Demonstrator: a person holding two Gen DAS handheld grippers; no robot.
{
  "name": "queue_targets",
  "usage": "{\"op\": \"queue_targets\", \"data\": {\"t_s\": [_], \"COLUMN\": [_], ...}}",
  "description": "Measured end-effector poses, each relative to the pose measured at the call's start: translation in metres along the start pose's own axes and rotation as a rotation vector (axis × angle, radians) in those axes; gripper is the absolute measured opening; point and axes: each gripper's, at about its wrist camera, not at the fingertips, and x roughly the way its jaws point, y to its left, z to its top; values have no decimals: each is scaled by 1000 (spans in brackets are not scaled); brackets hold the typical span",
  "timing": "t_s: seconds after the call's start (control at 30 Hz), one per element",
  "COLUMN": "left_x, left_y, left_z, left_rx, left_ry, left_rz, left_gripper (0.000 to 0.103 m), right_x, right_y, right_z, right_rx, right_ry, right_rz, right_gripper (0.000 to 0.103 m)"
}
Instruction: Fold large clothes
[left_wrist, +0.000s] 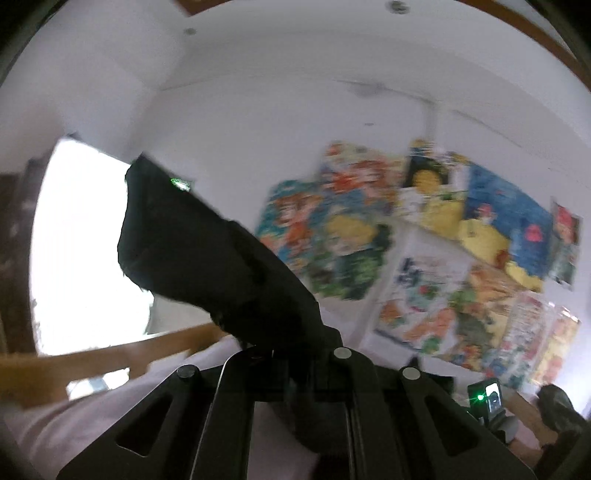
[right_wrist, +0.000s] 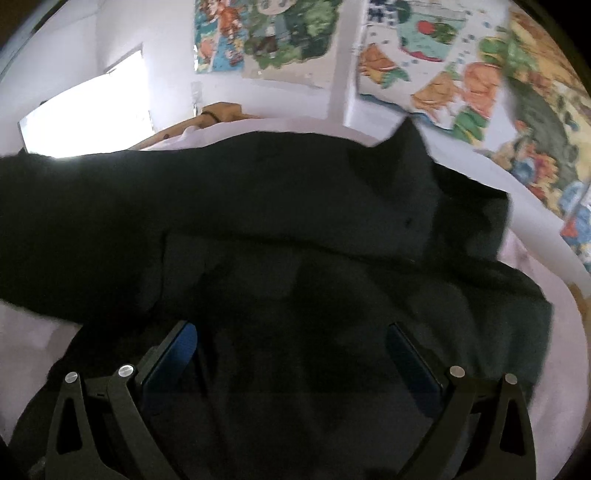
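A large black garment (right_wrist: 295, 221) lies spread on a pale pink bed sheet (right_wrist: 554, 332) in the right wrist view. My right gripper (right_wrist: 291, 332) is open, its jaws wide apart just above the cloth, with blue pads (right_wrist: 184, 343) showing. In the left wrist view my left gripper (left_wrist: 295, 354) is shut on a part of the black garment (left_wrist: 207, 258), lifted so it stands up in front of the camera and tilts left. The fingertips are hidden by the cloth.
A wooden bed frame (left_wrist: 110, 354) runs along the bed's far side. A bright window (left_wrist: 85, 251) is at left. Colourful posters (left_wrist: 424, 240) cover the white wall. A small device with a green light (left_wrist: 484, 398) sits at lower right.
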Motion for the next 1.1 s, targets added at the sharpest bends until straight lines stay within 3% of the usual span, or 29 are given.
{"op": "queue_targets", "data": {"t_s": [0.2, 0.3, 0.37, 0.47, 0.6, 0.67, 0.8, 1.0, 1.1], "left_x": [25, 39, 48, 63, 86, 98, 108, 139, 155], "left_y": [-93, -141, -170, -215, -260, -284, -321, -370, -384], "left_z": [29, 29, 24, 15, -1, -14, -45, -130, -173], "left_rx": [101, 187, 238, 303, 302, 317, 445, 610, 642], "left_ry": [58, 81, 105, 153, 224, 264, 326, 480, 538], "left_rz": [-202, -270, -295, -334, -381, -400, -441, -490, -496], "left_gripper": [4, 4, 4, 4, 3, 3, 3, 2, 2], "right_x": [-74, -85, -78, -69, -80, -84, -90, -90, -83], "right_y": [-39, -68, -90, -126, -173, -193, -229, -273, -288], "right_z": [-37, -55, -67, -85, -104, -112, -135, -170, -185], "right_rx": [-10, 58, 140, 249, 382, 441, 542, 655, 699], "right_ry": [-55, -72, -28, 29, -20, -49, -73, -134, -101], "right_rz": [-59, -145, -185, -170, -126, -117, -134, -48, -78], "right_gripper": [103, 103, 103, 103, 103, 103, 103, 103, 103]}}
